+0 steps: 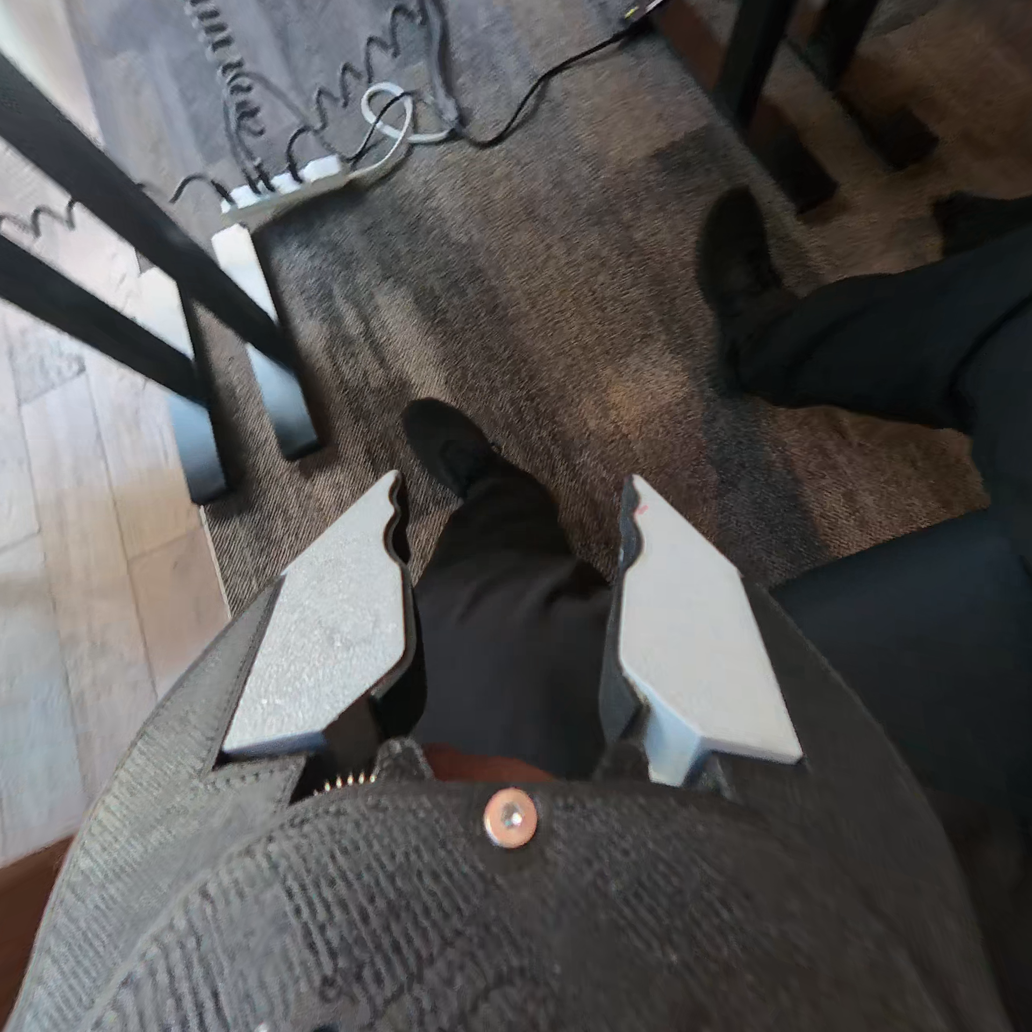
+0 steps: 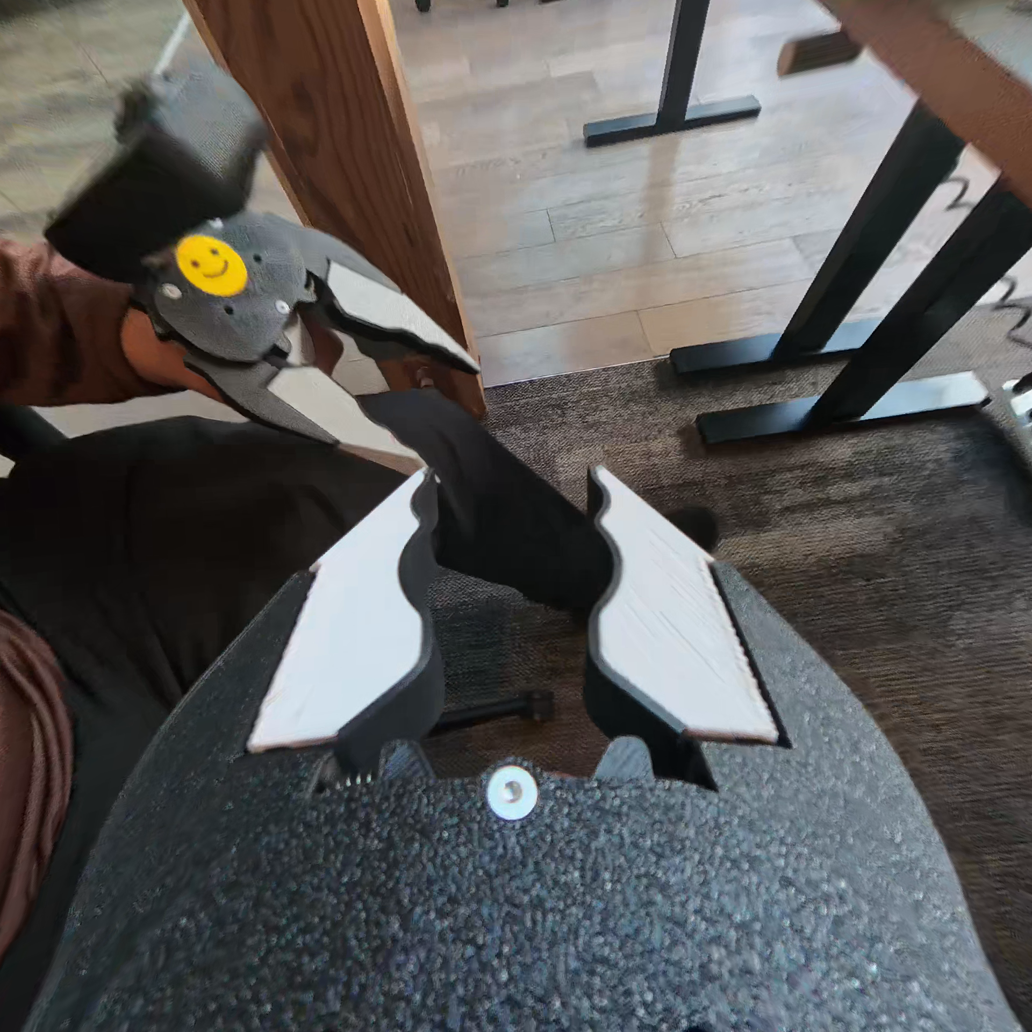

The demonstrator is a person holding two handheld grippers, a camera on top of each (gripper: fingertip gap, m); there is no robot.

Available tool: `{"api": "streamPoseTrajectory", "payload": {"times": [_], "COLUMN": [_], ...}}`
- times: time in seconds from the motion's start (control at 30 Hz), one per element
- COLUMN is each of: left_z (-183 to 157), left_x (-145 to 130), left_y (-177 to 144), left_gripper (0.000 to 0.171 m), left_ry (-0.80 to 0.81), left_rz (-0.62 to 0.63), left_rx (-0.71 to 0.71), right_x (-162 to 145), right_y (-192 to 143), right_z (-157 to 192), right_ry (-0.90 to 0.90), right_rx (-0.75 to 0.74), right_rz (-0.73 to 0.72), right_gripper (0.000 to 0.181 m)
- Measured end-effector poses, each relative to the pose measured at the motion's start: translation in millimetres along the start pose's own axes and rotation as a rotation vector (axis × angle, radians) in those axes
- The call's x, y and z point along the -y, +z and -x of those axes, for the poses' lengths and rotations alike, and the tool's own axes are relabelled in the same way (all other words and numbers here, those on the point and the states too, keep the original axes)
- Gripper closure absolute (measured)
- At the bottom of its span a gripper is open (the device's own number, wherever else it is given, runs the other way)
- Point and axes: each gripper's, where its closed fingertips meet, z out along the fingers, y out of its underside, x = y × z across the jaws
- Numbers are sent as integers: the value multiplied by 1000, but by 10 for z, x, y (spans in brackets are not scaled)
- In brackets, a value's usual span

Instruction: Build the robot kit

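Observation:
My left gripper (image 1: 515,477) is open and empty, pointing down at the floor above a person's leg in black trousers (image 1: 502,614) and a black shoe (image 1: 447,441). My right gripper (image 2: 509,471) is open and empty too, held over the same black trouser leg (image 2: 502,502), with a shoe tip (image 2: 692,525) showing past its right finger. The left gripper also shows in the right wrist view (image 2: 407,405), open, with a yellow smiley sticker (image 2: 211,265) on its body, held by a hand in a brown sleeve (image 2: 50,324). Neither gripper touches anything.
A grey-brown carpet (image 1: 558,279) covers the floor, with light wood flooring (image 2: 586,223) beyond. Black table legs (image 1: 240,357) stand at the left, more stand at the right (image 2: 871,290). A white power strip (image 1: 290,184) with cables lies ahead. A wooden post (image 2: 346,139) stands behind the left gripper. A second leg (image 1: 893,346) and shoe (image 1: 737,245) are at right. Across from one pair of fingers to the other is roughly 15 cm.

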Motion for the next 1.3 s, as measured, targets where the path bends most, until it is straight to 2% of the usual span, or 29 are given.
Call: {"api": "streamPoseTrajectory", "payload": {"times": [0.17, 0.27, 0.4, 0.5, 0.57, 0.6, 0.7, 0.8, 0.9, 1.07, 1.17, 1.23, 1.3], "left_z": [-76, -3, 195, 324, 366, 395, 430, 454, 497, 466, 397, 321, 251], "left_x": [289, 350, 422, 793, 1031, 1150, 1509, 1875, 2197, 2645, 2716, 2755, 2863], "left_y": [228, 351, 549, 672, 760, 815, 1024, 1224, 1418, 1556, 1584, 1512, 1362], "left_gripper": [97, 100, 102, 103, 103, 103, 105, 103, 100, 106, 122, 109, 109], "left_ry": [67, 76, 87, 64, 95, 124, 201, 237, 271, 291, 307, 297, 262], "left_rz": [-61, -79, -75, -136, -173, -186, -240, -288, -314, -384, -394, -410, -469], "left_rx": [-97, -112, -105, -111, -123, -116, -135, -180, -216, -296, -370, -437, -508], "right_x": [-577, -724, -435, -72, 97, 142, 180, -37, -291, -441, -463, -444, -413], "right_y": [-73, -207, -611, -1083, -1441, -1634, -2116, -2378, -2499, -2513, -2483, -2422, -2355], "right_z": [-363, -738, -1374, -1918, -2292, -2508, -2972, -3356, -3655, -3903, -4033, -4079, -4095], "right_ry": [28, 20, -10, -51, -66, -56, 51, 131, 171, 217, 207, 221, 237], "right_rx": [5, -39, -139, -257, -352, -420, -522, -610, -666, -630, -622, -592, -557], "right_rz": [-23, -36, -114, -170, -181, -182, -206, -127, -52, -35, -13, -31, -56], "right_gripper": [133, 131, 130, 135, 150, 151, 159, 157, 149, 158, 159, 158, 156]}}
